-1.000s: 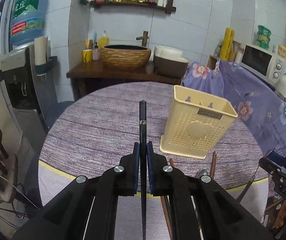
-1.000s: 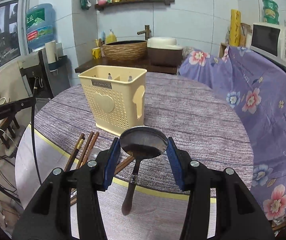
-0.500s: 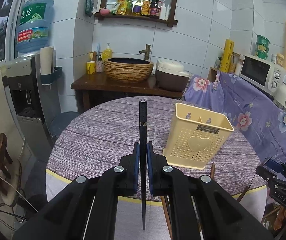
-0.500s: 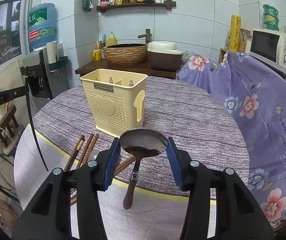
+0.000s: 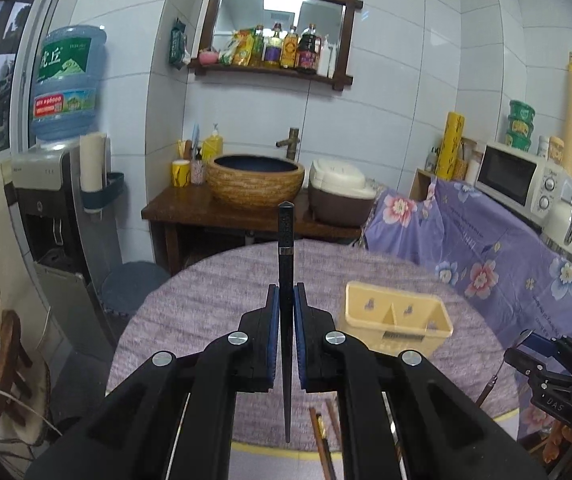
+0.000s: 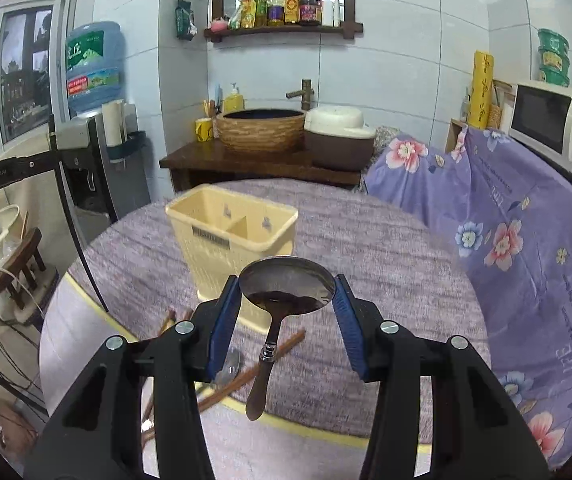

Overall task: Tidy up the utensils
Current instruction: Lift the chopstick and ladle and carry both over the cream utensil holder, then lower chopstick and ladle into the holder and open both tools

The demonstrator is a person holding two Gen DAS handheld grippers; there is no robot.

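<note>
My left gripper (image 5: 285,300) is shut on a black chopstick (image 5: 286,248) that runs upright between the pads, its thick end up. The cream perforated utensil holder (image 5: 397,325) stands on the round table, below and to the right of it. My right gripper (image 6: 287,292) is shut on the bowl of a metal spoon (image 6: 288,286), whose handle hangs down toward me. The same holder (image 6: 231,236), with two open compartments, sits just beyond that spoon. Brown chopsticks (image 6: 245,376) and another spoon (image 6: 229,366) lie on the table under the right gripper.
The round table (image 5: 205,300) has a purple wood-grain cloth with a yellow rim. A flower-print cover (image 6: 506,232) drapes furniture to the right, with a microwave (image 6: 554,120) behind. A sink stand (image 5: 253,184) and water dispenser (image 5: 57,184) stand beyond the table.
Both grippers have risen with their utensils, so the table and holder sit lower in both views and I look down into the holder's compartments. Neither grip has altered.
</note>
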